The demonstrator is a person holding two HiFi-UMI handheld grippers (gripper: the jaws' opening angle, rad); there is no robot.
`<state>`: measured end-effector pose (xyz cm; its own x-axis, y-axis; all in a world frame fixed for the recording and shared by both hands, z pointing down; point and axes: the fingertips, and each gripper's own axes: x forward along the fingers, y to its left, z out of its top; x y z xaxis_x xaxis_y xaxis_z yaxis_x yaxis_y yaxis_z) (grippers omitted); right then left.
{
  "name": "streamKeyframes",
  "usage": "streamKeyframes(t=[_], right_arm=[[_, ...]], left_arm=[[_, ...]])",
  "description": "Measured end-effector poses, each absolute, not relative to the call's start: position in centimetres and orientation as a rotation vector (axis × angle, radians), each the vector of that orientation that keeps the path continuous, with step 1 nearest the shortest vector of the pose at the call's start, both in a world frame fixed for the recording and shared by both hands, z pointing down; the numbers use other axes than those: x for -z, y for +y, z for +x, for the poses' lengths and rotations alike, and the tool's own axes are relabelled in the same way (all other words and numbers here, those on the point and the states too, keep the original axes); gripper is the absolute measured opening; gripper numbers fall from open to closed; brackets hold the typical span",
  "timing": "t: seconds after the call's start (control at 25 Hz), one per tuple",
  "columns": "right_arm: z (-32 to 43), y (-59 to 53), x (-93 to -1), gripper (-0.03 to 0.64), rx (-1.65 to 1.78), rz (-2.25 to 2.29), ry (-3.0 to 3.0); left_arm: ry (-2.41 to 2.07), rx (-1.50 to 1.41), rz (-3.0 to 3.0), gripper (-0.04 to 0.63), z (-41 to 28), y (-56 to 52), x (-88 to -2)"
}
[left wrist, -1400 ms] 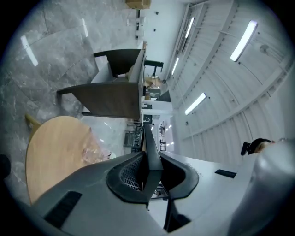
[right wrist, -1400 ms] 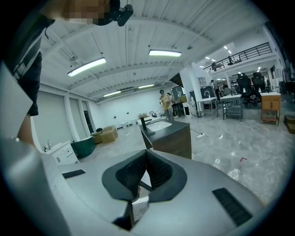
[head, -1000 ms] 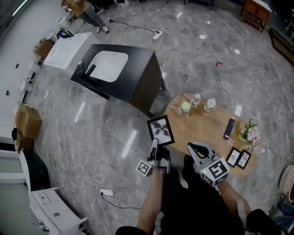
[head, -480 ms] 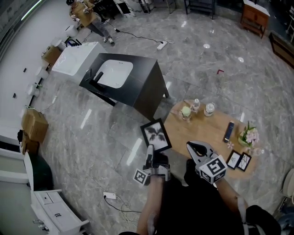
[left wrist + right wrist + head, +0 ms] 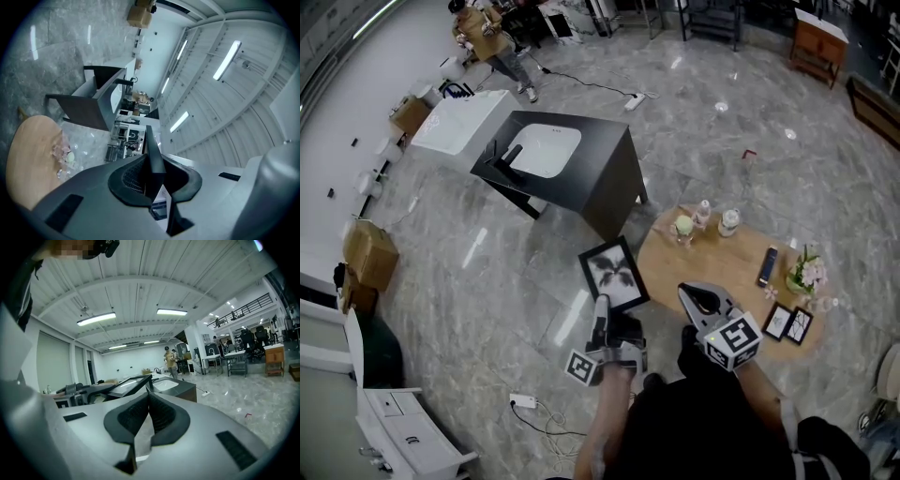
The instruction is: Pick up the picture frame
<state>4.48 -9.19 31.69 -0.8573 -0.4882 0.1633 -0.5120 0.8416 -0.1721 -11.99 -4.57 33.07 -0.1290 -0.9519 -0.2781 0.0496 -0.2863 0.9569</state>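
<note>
The picture frame point(image 5: 612, 272) is black with a dark leaf print on white. It is held in the air to the left of the round wooden table point(image 5: 741, 272), tilted, with its lower edge between the jaws of my left gripper point(image 5: 602, 311). In the left gripper view the frame point(image 5: 151, 154) shows edge-on, and the left gripper point(image 5: 152, 166) is shut on it. My right gripper point(image 5: 690, 294) hovers over the table's near edge, shut and holding nothing. In the right gripper view the jaws of the right gripper point(image 5: 149, 397) meet, with the frame point(image 5: 131, 384) beyond them to the left.
On the table stand two bottles point(image 5: 715, 218), a remote point(image 5: 766, 265), pink flowers point(image 5: 806, 275) and two small frames point(image 5: 789, 322). A black sink cabinet point(image 5: 600, 173) stands behind the held frame. A power strip point(image 5: 523, 401) with its cable lies on the marble floor.
My left gripper has risen with the picture frame and carried it a little left, away from the table's edge. The right gripper has shifted slightly and stays shut.
</note>
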Motion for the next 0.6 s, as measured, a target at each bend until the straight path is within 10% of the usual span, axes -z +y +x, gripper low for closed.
streamKeyframes(t=[0.6], right_arm=[[0.3,4.3,-28.3,0.012,-0.257,0.921,-2.907]], left_arm=[[-1.076,1.475,1.368,0.061,-15.9,8.2,-29.1]])
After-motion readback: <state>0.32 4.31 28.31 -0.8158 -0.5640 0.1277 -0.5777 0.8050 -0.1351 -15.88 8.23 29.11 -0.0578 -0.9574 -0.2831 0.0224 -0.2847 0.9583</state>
